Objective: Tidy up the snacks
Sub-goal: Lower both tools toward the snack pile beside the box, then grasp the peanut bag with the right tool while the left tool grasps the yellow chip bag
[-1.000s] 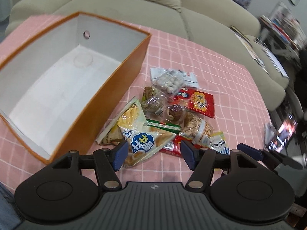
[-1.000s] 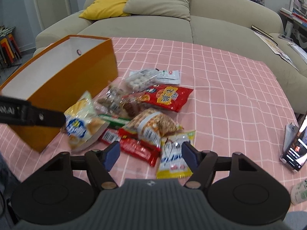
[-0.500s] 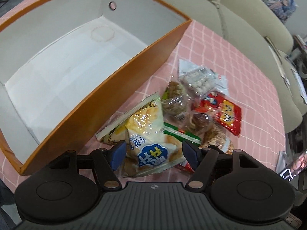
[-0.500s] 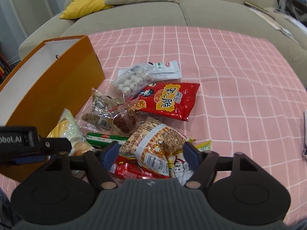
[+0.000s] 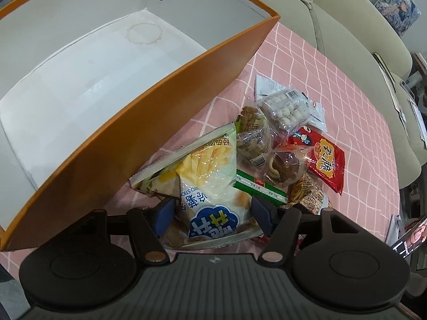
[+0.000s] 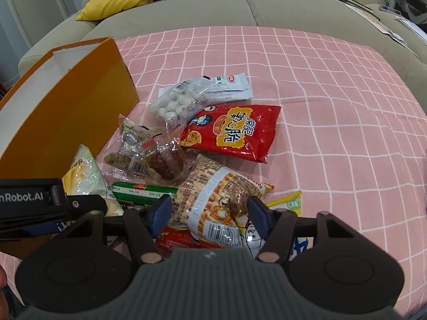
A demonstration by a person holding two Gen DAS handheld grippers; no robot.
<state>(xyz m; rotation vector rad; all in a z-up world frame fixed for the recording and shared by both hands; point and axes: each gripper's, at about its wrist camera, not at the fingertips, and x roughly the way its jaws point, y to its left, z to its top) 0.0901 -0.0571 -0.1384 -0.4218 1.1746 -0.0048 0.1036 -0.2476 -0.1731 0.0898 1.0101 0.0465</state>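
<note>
While both grippers close in, each straddles its own snack.
Left gripper (image 5: 212,214) brackets the chip bag (image 5: 213,186), right gripper (image 6: 208,213) the biscuit pack (image 6: 210,200), neither clamped yet; squeeze mid-bag, then lift toward the orange box (image 5: 160,122) at ten o'clock.

Left claw (image 5: 212,214) angled down, closing; right claw (image 6: 208,213) angled down, closing

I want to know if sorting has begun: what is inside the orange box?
Nothing: the orange box shows only its white lining and a faint ring stain. Its near corners are hidden behind the wall and the left hand-held gripper.
</note>
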